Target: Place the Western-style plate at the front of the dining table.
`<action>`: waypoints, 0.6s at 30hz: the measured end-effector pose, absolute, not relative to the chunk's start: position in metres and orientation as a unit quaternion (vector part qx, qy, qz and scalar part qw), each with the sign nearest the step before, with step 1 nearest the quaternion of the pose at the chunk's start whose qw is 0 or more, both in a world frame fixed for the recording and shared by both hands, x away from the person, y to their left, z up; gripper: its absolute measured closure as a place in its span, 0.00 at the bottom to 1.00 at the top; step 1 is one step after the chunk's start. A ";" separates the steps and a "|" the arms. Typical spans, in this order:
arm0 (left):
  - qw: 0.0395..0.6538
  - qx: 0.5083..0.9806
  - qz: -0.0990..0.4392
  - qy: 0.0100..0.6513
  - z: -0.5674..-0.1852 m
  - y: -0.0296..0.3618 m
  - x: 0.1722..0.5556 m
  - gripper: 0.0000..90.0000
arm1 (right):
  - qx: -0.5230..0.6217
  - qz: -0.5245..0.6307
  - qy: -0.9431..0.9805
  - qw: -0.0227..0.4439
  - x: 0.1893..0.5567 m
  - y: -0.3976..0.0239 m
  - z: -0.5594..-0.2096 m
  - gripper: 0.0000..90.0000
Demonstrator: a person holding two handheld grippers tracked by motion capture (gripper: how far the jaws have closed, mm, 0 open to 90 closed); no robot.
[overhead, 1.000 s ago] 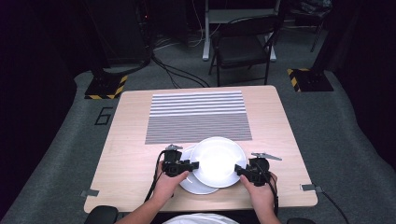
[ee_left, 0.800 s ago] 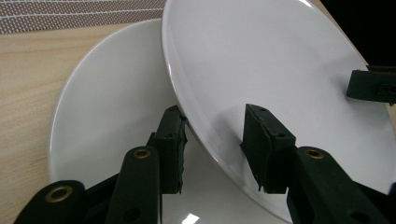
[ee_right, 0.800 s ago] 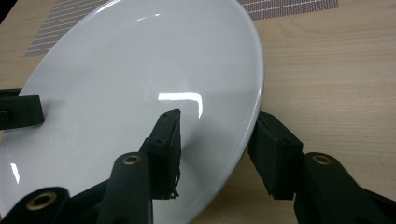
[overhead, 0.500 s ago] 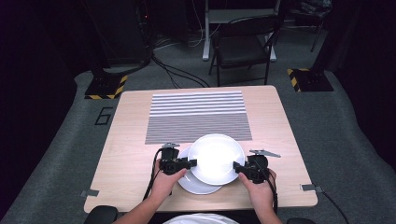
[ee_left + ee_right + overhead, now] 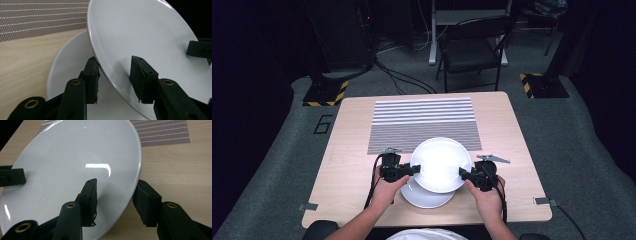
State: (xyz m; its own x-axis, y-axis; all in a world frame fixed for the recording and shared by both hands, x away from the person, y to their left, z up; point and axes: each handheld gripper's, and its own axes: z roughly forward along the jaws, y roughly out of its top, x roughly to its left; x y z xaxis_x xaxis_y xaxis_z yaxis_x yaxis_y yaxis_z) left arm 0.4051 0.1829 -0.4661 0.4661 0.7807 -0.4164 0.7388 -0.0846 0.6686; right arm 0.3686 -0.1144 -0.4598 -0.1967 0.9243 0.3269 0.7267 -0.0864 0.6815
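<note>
High view: upper plate (image 5: 440, 163), white, round, glossy, with a bright glare across its shallow well, held between the two tongs above the table (image 5: 347, 165). Left gripper (image 5: 412, 169) clamped on its left rim, right gripper (image 5: 463, 173) clamped on its right rim, plate spanning the gap between them. Lower plate (image 5: 424, 198), same white, lying flat just beneath and nearer the person, partly covered by the upper one. Striped mat (image 5: 422, 122) beyond both tongs, its near edge overlapped by the far rim of the upper plate. A hand behind each gripper.

Left gripper view: upper plate (image 5: 150, 42) tilted, smooth white, thin rim running down between the jaws. Left gripper (image 5: 113, 78) closed on that rim, one pad under the plate, the other pressed on its top face. Lower plate (image 5: 67, 65) flat on the wood below and to the left of the jaws. Tip of the right gripper (image 5: 198, 49) on the far rim, opposite. Striped mat (image 5: 37, 17) beyond, upper left.

Right gripper view: upper plate (image 5: 75, 165) broad and shiny, small square highlight near the middle. Right gripper (image 5: 116, 200) gripping its near rim, one pad on the top face, the other beneath the edge. Tip of the left gripper (image 5: 12, 177) on the opposite rim. Striped mat (image 5: 162, 132) past the plate, upper right; bare table (image 5: 180, 175) to the right of the jaws.
</note>
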 end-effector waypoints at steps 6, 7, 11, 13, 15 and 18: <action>0.437 0.736 0.026 0.516 -0.464 0.185 0.407 0.66 | 0.615 0.403 0.665 0.129 0.372 -0.112 -0.455 0.61; 0.438 0.735 0.025 0.517 -0.464 0.185 0.408 0.66 | 0.613 0.406 0.665 0.132 0.373 -0.112 -0.454 0.61; 0.446 0.728 0.020 0.520 -0.462 0.188 0.409 0.66 | 0.613 0.406 0.665 0.130 0.374 -0.111 -0.453 0.61; 0.450 0.727 0.021 0.518 -0.460 0.190 0.410 0.66 | 0.614 0.405 0.666 0.128 0.375 -0.109 -0.454 0.61; 0.450 0.727 0.023 0.518 -0.458 0.191 0.411 0.66 | 0.613 0.407 0.666 0.123 0.377 -0.108 -0.454 0.61; 0.449 0.727 0.026 0.519 -0.457 0.192 0.412 0.66 | 0.611 0.408 0.667 0.124 0.378 -0.107 -0.455 0.61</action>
